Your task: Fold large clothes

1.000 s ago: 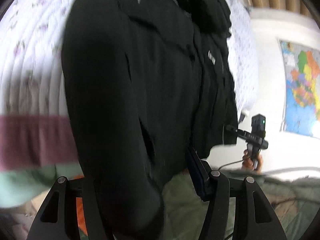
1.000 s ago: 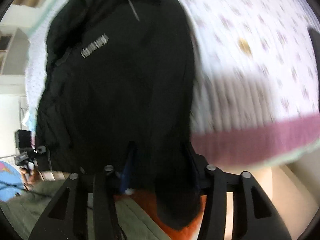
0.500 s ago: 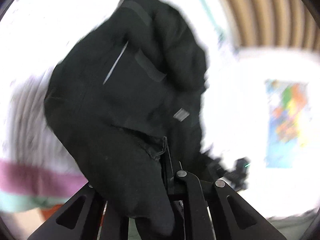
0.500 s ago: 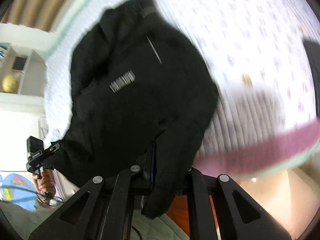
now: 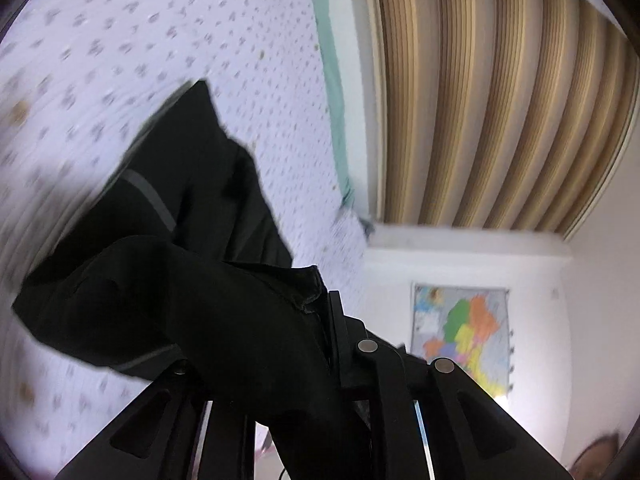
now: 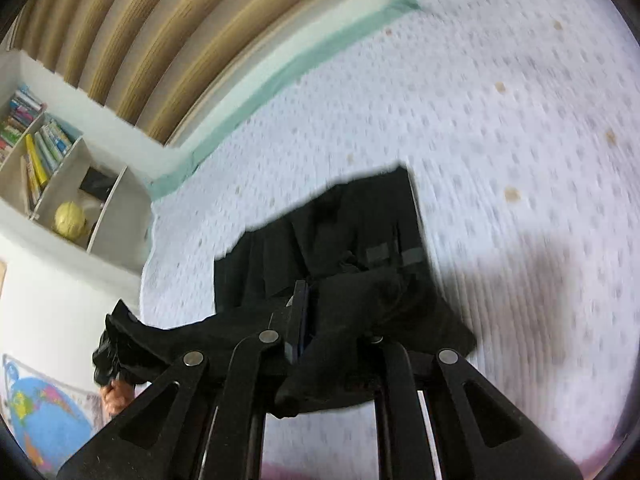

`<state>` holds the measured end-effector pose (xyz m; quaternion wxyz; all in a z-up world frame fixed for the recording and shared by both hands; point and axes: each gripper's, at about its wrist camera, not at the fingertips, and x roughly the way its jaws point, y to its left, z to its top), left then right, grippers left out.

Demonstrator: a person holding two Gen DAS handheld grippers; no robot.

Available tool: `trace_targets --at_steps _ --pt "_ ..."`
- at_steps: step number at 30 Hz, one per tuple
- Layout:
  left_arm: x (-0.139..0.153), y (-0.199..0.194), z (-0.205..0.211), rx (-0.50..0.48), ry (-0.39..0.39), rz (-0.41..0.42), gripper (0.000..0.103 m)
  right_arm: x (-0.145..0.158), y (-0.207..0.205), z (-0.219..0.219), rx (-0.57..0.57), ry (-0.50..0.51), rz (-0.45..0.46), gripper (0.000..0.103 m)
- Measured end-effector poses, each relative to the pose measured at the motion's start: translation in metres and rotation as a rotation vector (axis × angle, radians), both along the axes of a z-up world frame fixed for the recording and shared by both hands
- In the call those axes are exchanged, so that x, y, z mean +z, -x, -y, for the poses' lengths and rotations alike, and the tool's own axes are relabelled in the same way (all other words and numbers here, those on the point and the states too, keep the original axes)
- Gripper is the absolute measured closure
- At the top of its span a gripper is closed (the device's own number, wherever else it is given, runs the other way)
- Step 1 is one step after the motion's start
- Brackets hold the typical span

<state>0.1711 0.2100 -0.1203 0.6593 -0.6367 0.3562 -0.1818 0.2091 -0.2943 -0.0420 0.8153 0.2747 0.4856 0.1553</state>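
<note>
A black jacket [image 5: 208, 240] with grey stripes lies on the white flowered bedspread [image 5: 180, 48], its near edge lifted and doubled toward the far end. My left gripper [image 5: 320, 332] is shut on that black cloth, which drapes over the fingers. In the right wrist view the jacket [image 6: 360, 232] lies bunched ahead, and my right gripper [image 6: 308, 320] is shut on its near hem. The other gripper [image 6: 116, 352] shows at the left, holding the same edge.
A tan ribbed headboard [image 5: 480, 100] and a teal sheet edge [image 5: 332, 80] bound the far side of the bed. A white shelf [image 6: 60, 168] with books and a yellow ball stands at left. A coloured map [image 5: 464, 336] hangs on the wall.
Both grippers have swung forward over the bed with the jacket's lower edge, folding it toward the far end. The jacket now looks much shorter, and the headboard has come into view.
</note>
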Motion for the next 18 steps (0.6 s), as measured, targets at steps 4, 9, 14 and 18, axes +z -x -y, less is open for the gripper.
trace_targets --at_steps 4,9,14,18 --pt "-0.007 -0.042 -0.025 0.003 -0.031 -0.027 0.084 0.006 -0.064 0.005 -0.009 0.013 -0.005 0.089" --pt "-0.038 -0.114 -0.03 -0.04 -0.162 -0.137 0.081 -0.051 -0.149 -0.016 -0.032 0.079 -0.12 0.089" --pt "-0.1 -0.164 -0.028 -0.052 -0.232 -0.288 0.08 -0.156 -0.207 -0.025 -0.066 0.08 -0.334 0.088" --pt "-0.151 -0.178 -0.026 -0.063 -0.175 -0.321 0.079 -0.213 -0.22 -0.03 -0.067 0.048 -0.418 0.089"
